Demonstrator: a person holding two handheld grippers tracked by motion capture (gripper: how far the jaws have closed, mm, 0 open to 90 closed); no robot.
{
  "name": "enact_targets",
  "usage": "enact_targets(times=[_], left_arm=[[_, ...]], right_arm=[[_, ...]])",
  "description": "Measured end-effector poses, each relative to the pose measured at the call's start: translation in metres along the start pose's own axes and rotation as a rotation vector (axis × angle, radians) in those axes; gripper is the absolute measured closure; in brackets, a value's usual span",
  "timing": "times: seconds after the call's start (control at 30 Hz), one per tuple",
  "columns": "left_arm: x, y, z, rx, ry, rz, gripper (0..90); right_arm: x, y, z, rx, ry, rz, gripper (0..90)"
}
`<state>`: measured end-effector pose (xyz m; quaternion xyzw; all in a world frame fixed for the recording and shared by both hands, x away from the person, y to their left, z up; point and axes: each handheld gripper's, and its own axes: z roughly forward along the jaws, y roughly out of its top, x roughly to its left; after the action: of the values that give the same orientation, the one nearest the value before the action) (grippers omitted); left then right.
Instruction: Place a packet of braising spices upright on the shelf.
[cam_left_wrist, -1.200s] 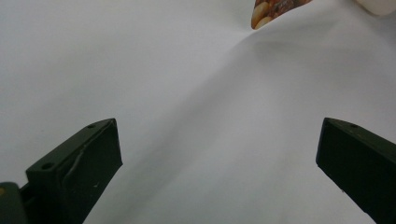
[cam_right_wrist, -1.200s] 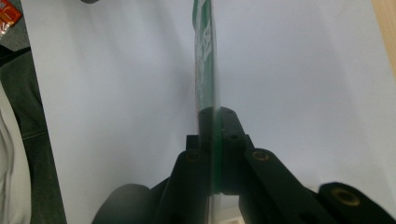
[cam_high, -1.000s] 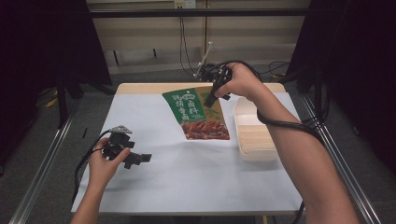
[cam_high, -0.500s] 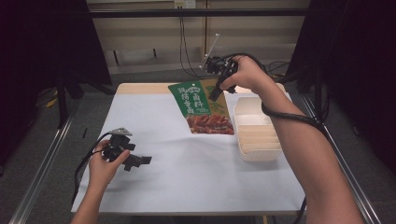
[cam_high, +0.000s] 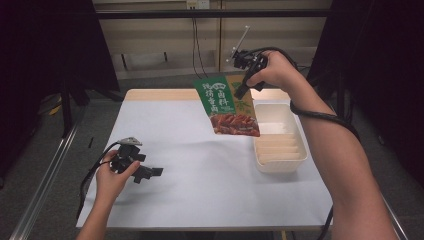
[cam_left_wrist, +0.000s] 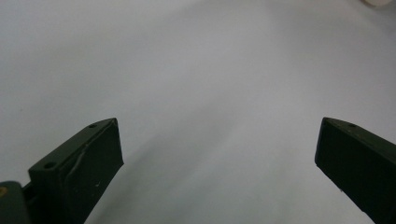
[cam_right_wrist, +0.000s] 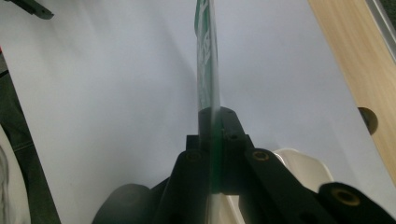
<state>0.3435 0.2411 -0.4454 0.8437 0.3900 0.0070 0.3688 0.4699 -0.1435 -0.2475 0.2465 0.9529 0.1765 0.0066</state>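
right gripper (cam_high: 241, 91): we see the jaws clamped flat on the top right part of the packet, our right hand (cam_high: 274, 70) raised over the far side of the table.
packet (cam_high: 229, 106): green and brown food pouch with white characters and a picture of food at its lower end; it hangs tilted in the air above the table, upper end in the jaws, lower end free and over the left rim of the tray.
packet, right gripper view (cam_right_wrist: 208, 70): we see it edge-on, a thin green strip rising straight out of the closed jaws of the right gripper (cam_right_wrist: 214, 122).
left gripper (cam_high: 150, 173): low over the near left part of the table, held in our left hand (cam_high: 114, 179), well apart from the packet.
left gripper, own view (cam_left_wrist: 219, 154): jaws spread wide, bare white table between them.
tray (cam_high: 280, 160): white, rectangular, ribbed inside, on the right side of the table.
table (cam_high: 190, 170): white sheet on top, wooden strip along the far edge.
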Motion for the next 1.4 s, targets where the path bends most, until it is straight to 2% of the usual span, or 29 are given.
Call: enact_targets(times=[0.33,0.53,0.63,1.4], left_arm=[[-0.001,0.001,0.001,0.008,-0.006,0.004,0.8],[-0.001,0.001,0.001,0.016,-0.01,0.009,0.8],[-0.001,0.001,0.001,0.013,-0.015,0.003,1.1],[-0.001,0.002,0.001,0.025,-0.017,0.001,1.1]], right_arm=[[-0.008,0.0,-0.014,-0.015,-0.019,0.006,90.0],[-0.015,-0.004,-0.018,-0.024,-0.025,0.032,90.0],[-0.017,-0.007,-0.021,-0.021,-0.038,0.025,90.0],[-0.038,-0.034,-0.042,-0.036,-0.074,0.088,90.0]])
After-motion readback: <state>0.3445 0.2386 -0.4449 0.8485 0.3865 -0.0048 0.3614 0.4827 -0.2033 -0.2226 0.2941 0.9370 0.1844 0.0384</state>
